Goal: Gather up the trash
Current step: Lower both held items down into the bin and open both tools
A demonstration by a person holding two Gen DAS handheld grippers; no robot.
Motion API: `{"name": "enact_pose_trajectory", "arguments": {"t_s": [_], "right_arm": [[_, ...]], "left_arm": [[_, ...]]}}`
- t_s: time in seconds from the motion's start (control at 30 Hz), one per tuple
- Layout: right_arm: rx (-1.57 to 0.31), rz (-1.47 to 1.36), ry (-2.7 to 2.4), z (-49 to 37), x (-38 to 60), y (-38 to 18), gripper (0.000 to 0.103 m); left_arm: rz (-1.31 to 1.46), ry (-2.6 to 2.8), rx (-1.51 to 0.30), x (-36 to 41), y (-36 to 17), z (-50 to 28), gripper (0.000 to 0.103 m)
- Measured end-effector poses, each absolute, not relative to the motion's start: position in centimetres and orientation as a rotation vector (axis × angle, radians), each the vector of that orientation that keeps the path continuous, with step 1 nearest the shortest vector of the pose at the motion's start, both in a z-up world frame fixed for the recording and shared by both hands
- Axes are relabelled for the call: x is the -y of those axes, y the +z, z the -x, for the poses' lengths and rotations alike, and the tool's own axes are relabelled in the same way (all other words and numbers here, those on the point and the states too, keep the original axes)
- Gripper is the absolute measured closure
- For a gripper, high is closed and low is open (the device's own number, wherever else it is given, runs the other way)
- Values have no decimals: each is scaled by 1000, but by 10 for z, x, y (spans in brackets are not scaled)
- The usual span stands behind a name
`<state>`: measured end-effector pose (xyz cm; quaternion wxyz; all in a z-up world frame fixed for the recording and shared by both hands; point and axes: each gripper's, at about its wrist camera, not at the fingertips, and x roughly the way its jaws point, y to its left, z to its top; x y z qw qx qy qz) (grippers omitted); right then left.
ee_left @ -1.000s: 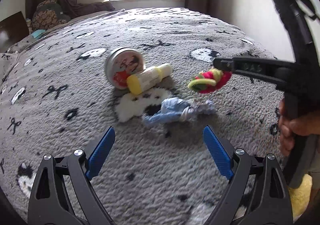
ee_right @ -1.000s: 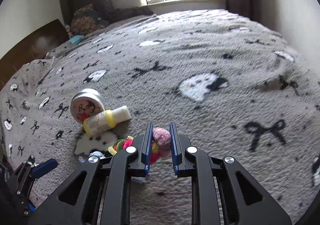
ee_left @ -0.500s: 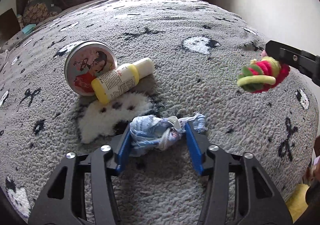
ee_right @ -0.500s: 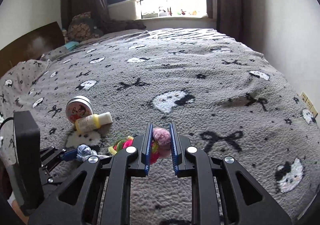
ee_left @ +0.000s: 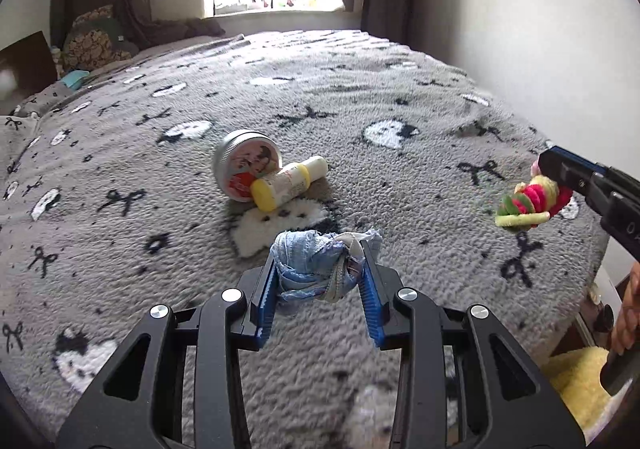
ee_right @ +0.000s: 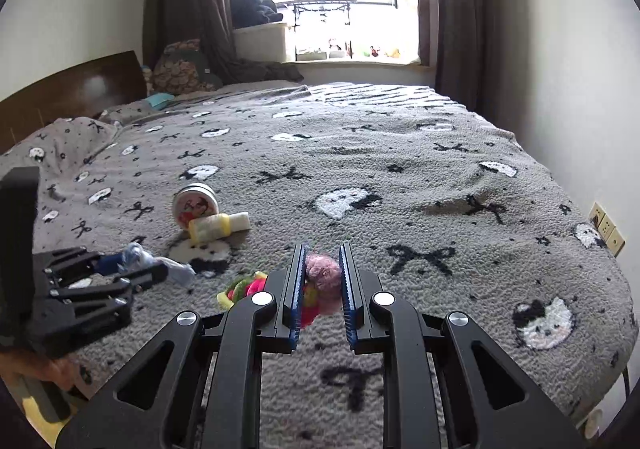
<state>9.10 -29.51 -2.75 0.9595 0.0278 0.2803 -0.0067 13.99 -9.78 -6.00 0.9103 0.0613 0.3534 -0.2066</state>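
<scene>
The blue rag [ee_left: 316,267], a crumpled wad of frayed pale-blue cloth with a strip of off-white fabric, is now pinched between the fingers of the left gripper [ee_left: 320,277] at lower centre of the left view. A second ago those fingers stood spread short of it; half a second ago they were closing round it as it lay on the blanket [ee_left: 400,89]. It now looks lifted a little, so this piece of trash is likely secured.

At the right edge of that frame, the right gripper [ee_right: 320,281] is pressed onto a fuzzy bundle [ee_left: 528,205] of pink, red, green and yellow loops, as before.

In the middle of the frame a round metal tin [ee_left: 244,165] with a printed lid leans against a smooth yellow-capped bottle [ee_left: 290,183], both on the nubby grey fleece blanket with black bows and white cat faces.
</scene>
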Motion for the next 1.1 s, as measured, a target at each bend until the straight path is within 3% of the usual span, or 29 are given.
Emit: {"name": "enact_pose_trajectory", "arguments": {"t_s": [0.4,0.8,1.1], "right_arm": [[-528,60,11,-14,271,-29,85],[-663,77,88,39,235,-85,85],[-837,30,113,48,219,-151,85]], "left_arm": [[-152,-466,-660,56,-58,-41,68],[-140,-498,-798,39,-124,29,68],[-78,-507,-1018,29,-209,51,68]]}}
